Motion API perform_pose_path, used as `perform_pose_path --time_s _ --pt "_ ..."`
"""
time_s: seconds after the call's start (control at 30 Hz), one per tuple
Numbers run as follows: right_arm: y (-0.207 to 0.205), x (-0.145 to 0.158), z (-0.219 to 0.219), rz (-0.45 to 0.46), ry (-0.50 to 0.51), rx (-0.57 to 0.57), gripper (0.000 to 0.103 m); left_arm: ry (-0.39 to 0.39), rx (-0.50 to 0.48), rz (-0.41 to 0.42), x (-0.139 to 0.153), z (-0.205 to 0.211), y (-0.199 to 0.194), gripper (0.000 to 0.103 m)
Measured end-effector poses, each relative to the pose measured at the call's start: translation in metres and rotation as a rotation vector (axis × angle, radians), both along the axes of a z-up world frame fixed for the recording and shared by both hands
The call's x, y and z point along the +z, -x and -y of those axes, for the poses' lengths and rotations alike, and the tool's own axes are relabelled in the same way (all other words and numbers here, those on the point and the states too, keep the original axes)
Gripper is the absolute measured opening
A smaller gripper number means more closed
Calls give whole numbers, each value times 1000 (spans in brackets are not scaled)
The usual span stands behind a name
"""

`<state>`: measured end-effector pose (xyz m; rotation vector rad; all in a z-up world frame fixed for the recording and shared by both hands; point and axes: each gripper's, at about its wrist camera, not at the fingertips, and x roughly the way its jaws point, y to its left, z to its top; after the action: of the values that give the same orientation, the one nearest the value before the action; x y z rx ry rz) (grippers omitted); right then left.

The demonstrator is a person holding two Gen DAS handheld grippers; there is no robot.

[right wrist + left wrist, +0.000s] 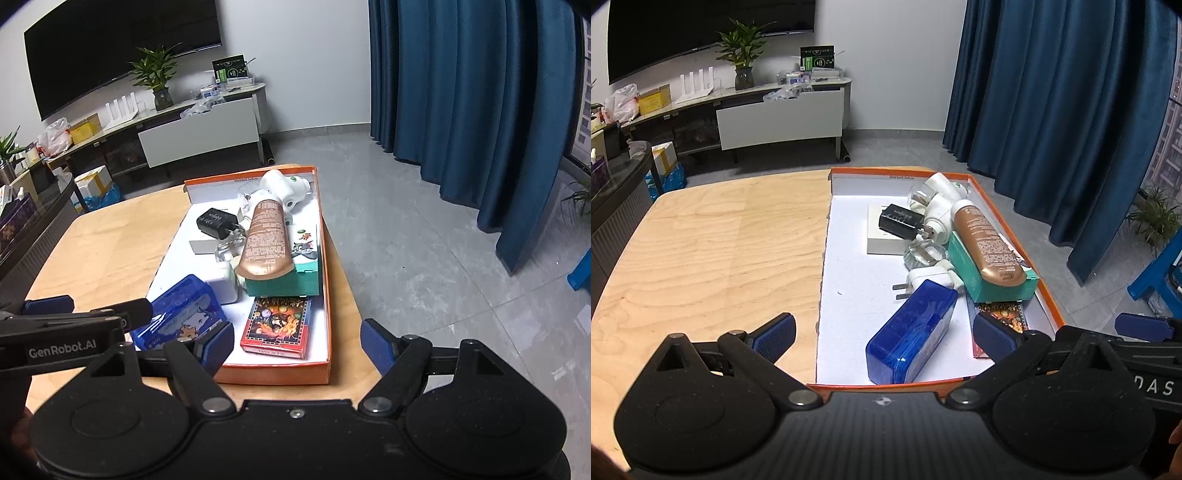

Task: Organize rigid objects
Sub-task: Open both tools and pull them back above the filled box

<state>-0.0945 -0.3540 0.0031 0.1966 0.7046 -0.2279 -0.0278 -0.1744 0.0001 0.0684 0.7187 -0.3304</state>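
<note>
Cardboard formed the shallow orange-rimmed tray [1015, 225], white inside, which sat on the pale, wood-grained tabletop [713, 251] and served as the landmark for everything else. Inside the tray, at its near end, lay a translucent blue plastic case [912, 332], rounded at the corners. Just beside it, toward the tray's right wall, was a glossy printed card box [277, 326]. Farther in rested a teal carton [295, 273] with a smooth bronze tube [264, 240] lying across its top. A black plug adapter [899, 219] sat on a flat white box [882, 236] near the tray's middle, and white plastic chargers [938, 199] crowded the far end.

The left gripper [882, 338] hung over the tray's near edge, ribbed blue pads spread fully, the blue case between them but untouched. The right gripper [299, 347] hovered at the tray's near right corner, jaws wide apart and holding nothing, the card box just ahead.
</note>
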Motion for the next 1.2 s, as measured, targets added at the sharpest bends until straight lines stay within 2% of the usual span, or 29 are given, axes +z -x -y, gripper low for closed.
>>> perform_pose_path --time_s 0.13,0.3,0.5,1.2 --pt "-1 -5 -2 -26 12 15 89 -24 4 -3 -6 1 4 103" --pt "0 -11 -1 -41 6 14 89 4 14 -54 -14 -1 4 103" --pt "-1 -12 -2 -50 9 19 89 -42 5 -32 -14 3 7 103" --pt "-3 -12 -4 -51 9 22 89 -64 8 -33 -12 4 4 103"
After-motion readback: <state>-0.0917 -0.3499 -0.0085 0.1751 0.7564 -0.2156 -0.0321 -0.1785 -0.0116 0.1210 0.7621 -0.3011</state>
